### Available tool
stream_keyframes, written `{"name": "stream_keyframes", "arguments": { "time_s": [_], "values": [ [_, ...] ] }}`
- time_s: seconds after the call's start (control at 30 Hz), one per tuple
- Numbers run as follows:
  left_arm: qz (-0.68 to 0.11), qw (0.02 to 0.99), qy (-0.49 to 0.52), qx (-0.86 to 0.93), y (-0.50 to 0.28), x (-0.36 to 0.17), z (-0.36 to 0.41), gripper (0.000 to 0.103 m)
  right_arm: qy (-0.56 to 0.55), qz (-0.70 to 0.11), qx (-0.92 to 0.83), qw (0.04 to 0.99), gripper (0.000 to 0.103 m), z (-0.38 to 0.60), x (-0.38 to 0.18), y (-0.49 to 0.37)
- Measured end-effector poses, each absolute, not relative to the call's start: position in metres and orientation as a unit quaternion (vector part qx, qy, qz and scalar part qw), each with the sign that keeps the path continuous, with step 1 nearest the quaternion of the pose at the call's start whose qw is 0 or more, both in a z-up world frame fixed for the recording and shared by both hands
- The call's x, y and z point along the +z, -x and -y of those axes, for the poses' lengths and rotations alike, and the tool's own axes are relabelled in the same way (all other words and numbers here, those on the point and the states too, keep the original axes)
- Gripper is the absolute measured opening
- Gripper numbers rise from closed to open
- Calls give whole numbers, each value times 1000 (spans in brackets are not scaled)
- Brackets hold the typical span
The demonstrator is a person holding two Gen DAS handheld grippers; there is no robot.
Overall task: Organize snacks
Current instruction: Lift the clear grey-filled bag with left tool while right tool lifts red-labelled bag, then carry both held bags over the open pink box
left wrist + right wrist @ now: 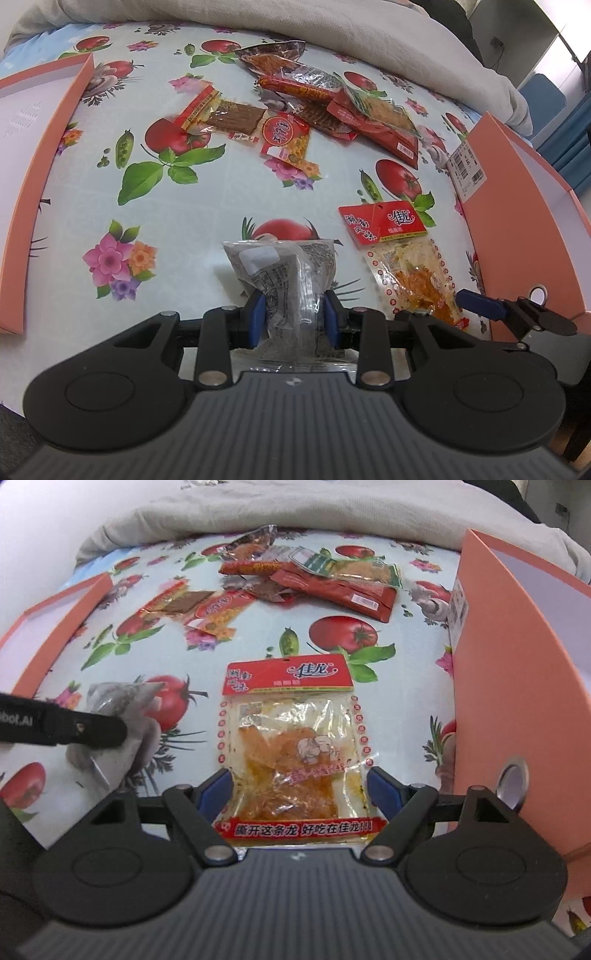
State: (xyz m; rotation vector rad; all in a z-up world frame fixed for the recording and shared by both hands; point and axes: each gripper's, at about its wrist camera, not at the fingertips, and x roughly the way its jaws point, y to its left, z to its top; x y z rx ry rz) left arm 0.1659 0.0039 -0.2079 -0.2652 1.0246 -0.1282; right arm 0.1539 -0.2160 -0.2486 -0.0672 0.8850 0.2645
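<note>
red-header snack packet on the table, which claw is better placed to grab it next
Right. The right claw stands open around the red-header packet, while the left claw is already shut on the grey packet.

- We lose the lower end of the grey packet (291, 295) behind the left gripper (293, 317) body.
- The orange box (33, 177) on the left runs off the picture's edge.
- The orange box with a barcode label (524, 221) is cut off at the right.
- The print on that barcode label is too small for us to read.
- In the far snack pile (332, 107), overlapping wrappers hide each other's outlines.
- The clear packet with a red header (291, 738) has its bottom edge hidden behind the right gripper (299, 794) body.
</note>
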Motion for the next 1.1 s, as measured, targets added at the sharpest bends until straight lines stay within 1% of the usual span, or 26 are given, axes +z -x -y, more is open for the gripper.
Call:
{"name": "stream_keyframes", "arguments": {
  "time_s": [0.1,0.13,0.2,0.27,0.33,0.47,0.67,0.87,1.1],
  "values": [
    [-488,862,125,-60,-166,-208,-4,38,32,-426,126,896,84,215,-250,-153],
    [-489,862,124,-58,-166,-208,-3,38,30,-426,126,896,82,216,-249,-153],
    [-490,860,126,-56,-166,-208,-4,38,30,-424,125,896,75,215,-249,-152],
    [-488,862,127,-54,-165,-205,-4,38,33,-425,124,896,61,212,-246,-151],
    [-485,864,123,-52,-164,-203,-1,38,34,-425,123,896,53,211,-245,-149],
    [-485,865,120,-52,-163,-202,2,38,38,-422,123,897,45,210,-243,-145],
    [-482,867,118,-48,-162,-199,6,38,30,-424,121,897,40,216,-235,-138],
    [-476,870,117,-50,-159,-190,9,38,24,-416,118,901,39,219,-222,-131],
    [-462,877,120,-51,-156,-162,13,38,13,-399,125,908,39,221,-190,-127]
  ]
}}
